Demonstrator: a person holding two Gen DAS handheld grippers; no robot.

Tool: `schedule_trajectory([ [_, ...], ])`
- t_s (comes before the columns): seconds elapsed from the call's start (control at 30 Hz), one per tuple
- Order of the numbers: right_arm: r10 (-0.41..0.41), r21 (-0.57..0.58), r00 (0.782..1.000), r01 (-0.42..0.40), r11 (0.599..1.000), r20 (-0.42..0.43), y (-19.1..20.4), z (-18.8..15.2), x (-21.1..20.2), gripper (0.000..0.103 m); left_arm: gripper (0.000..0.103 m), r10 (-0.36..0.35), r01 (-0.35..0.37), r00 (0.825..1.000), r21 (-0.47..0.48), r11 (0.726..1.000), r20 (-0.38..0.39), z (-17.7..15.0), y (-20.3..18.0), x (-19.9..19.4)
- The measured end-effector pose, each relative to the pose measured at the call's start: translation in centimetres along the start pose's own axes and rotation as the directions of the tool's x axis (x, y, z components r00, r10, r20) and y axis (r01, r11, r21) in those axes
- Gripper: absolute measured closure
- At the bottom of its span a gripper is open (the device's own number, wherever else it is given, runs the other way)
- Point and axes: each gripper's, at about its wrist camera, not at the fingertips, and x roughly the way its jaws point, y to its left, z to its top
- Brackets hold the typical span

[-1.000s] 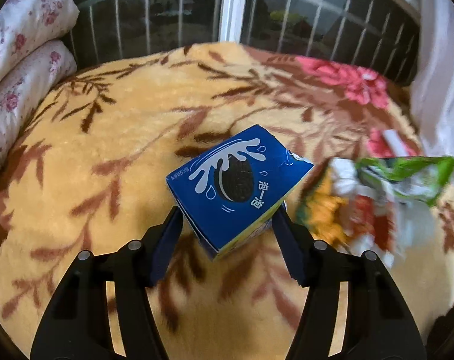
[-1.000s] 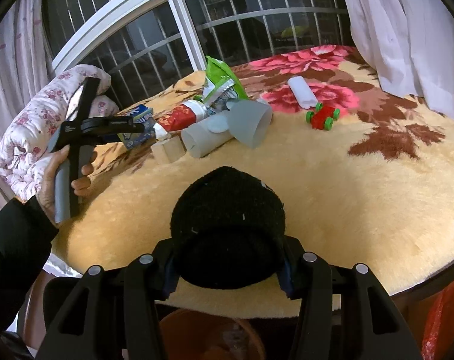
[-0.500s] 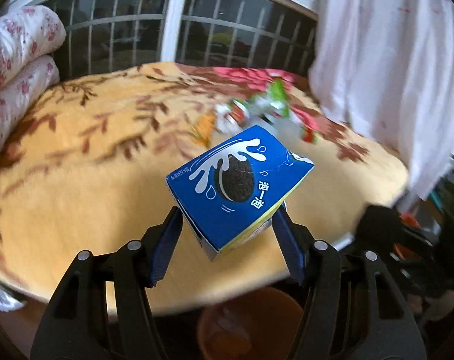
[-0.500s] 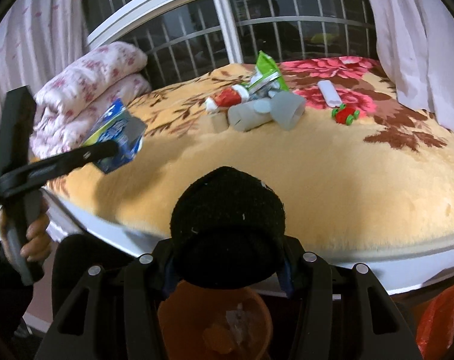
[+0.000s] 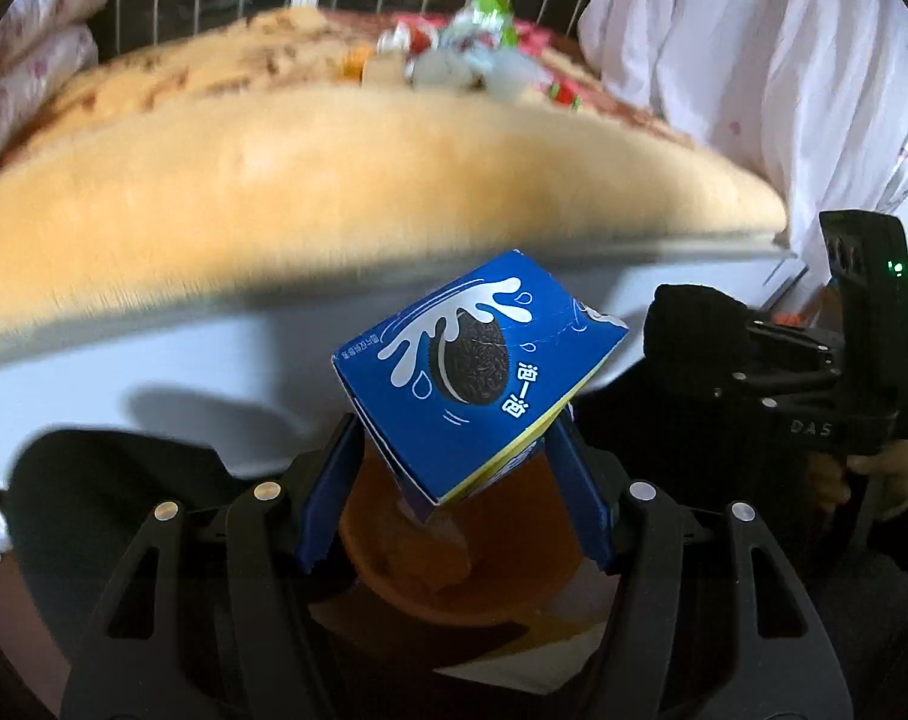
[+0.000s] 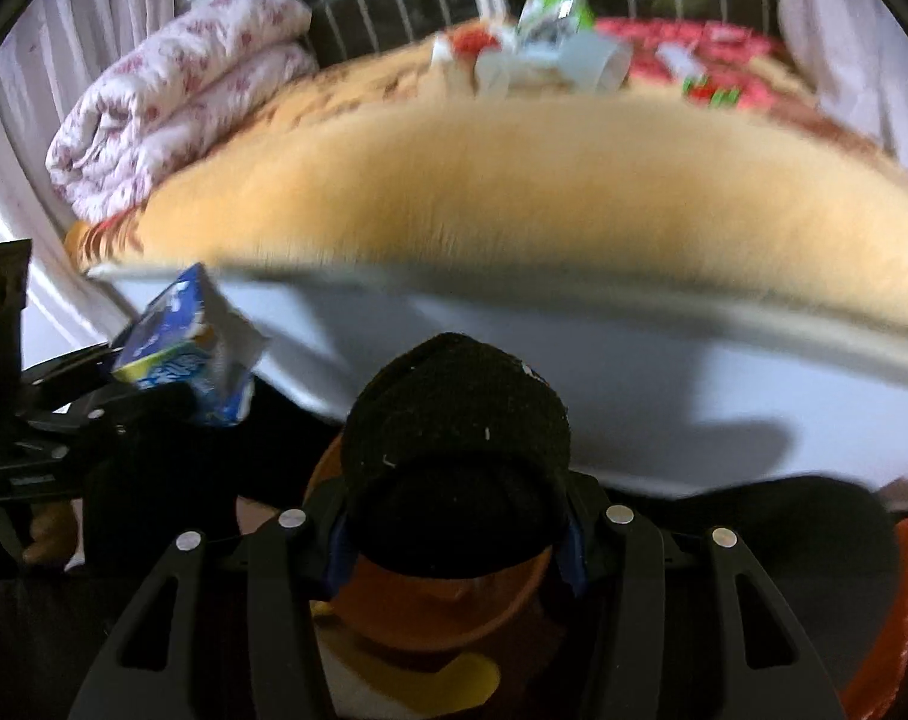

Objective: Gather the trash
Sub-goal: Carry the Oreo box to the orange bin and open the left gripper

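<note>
The left gripper (image 5: pixel 454 468) is clamped on a blue cookie box (image 5: pixel 475 384), its two blue pads pressing the box's sides about half way apart. The box is tilted, one corner pointing down, with a picture of a dark cookie and a white splash on its upper face. Directly beneath it sits an orange bin (image 5: pixel 454 564), with some pale scraps inside, so the box hangs above the bin's mouth.

The right gripper (image 6: pixel 454 540) grips a black woolly ball (image 6: pixel 457 450), which fills the gap between its pads and bulges above them. It too hangs over the orange bin (image 6: pixel 430 606), whose rim shows under the ball. A yellow scrap (image 6: pixel 454 684) lies on the floor just in front of the bin. In the left wrist view the right gripper (image 5: pixel 736 348) and its ball show at the right, with the hand (image 5: pixel 874 474) holding it; in the right wrist view the left gripper's box (image 6: pixel 184 348) shows at the left, one end torn open.

Behind the bin rises the white side of a bed (image 6: pixel 634 372), and on it a tan plush blanket (image 5: pixel 334 180), blurred. Far back on the blanket lies a heap of trash (image 6: pixel 544 48): a green packet, pale cups, a red wrapper. A small red toy (image 6: pixel 709 90) lies just to the right of the heap. A rolled floral quilt (image 6: pixel 172 96) lies at the left edge of the bed, a window with bars behind, and a white curtain (image 5: pixel 754 60) to the right.
</note>
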Motion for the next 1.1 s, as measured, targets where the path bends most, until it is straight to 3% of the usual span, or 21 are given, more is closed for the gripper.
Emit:
schedule_trajectory([
  [0.1,0.034,0.006,0.996,-0.034,0.999,-0.077,0.0,-0.6,2.3,0.052,0.042,0.002,-0.003,0.997,-0.013,1.000,-0.072,-0.9,0.5,2.2],
  [0.3,0.029,-0.038,0.972,-0.039,0.998,-0.235,0.4,-1.5,6.8,0.052,0.042,-0.019,0.013,0.973,-0.028,1.000,-0.230,-1.7,1.1,6.5],
  [0.53,0.027,-0.083,0.930,-0.062,0.995,-0.367,0.9,-2.4,10.5,0.050,0.040,-0.029,-0.001,0.927,-0.080,0.997,-0.373,-2.0,2.6,10.4],
  [0.6,0.035,-0.080,0.918,-0.072,0.994,-0.395,0.8,-2.6,11.3,0.043,0.037,-0.030,-0.010,0.911,-0.093,0.996,-0.412,-2.2,2.9,11.4],
  [0.63,0.035,-0.076,0.912,-0.072,0.994,-0.409,0.7,-2.6,11.7,0.039,0.033,-0.026,-0.022,0.894,-0.101,0.995,-0.448,-2.5,3.1,12.1],
  [0.67,0.029,-0.069,0.908,-0.064,0.996,-0.419,0.5,-2.7,12.1,0.029,0.031,-0.027,-0.027,0.885,-0.109,0.994,-0.465,-2.6,3.3,12.5],
  [0.73,0.021,-0.052,0.906,-0.048,0.998,-0.422,0.1,-2.6,12.2,0.027,0.030,-0.030,-0.033,0.876,-0.122,0.992,-0.481,-2.8,3.3,13.1],
  [0.83,0.041,-0.021,0.908,-0.055,0.998,-0.417,-0.5,-2.5,11.7,0.027,0.028,-0.036,-0.030,0.881,-0.132,0.991,-0.471,-2.7,3.3,12.7],
  [1.03,0.022,-0.023,0.932,-0.033,0.999,-0.363,-1.6,-2.3,8.6,0.027,0.027,-0.054,-0.018,0.900,-0.159,0.987,-0.432,-2.0,3.3,11.8],
  [1.1,0.025,-0.014,0.941,-0.032,0.999,-0.338,-1.7,-1.8,7.5,0.027,0.027,-0.061,-0.007,0.915,-0.167,0.986,-0.399,-1.2,3.0,10.5],
])
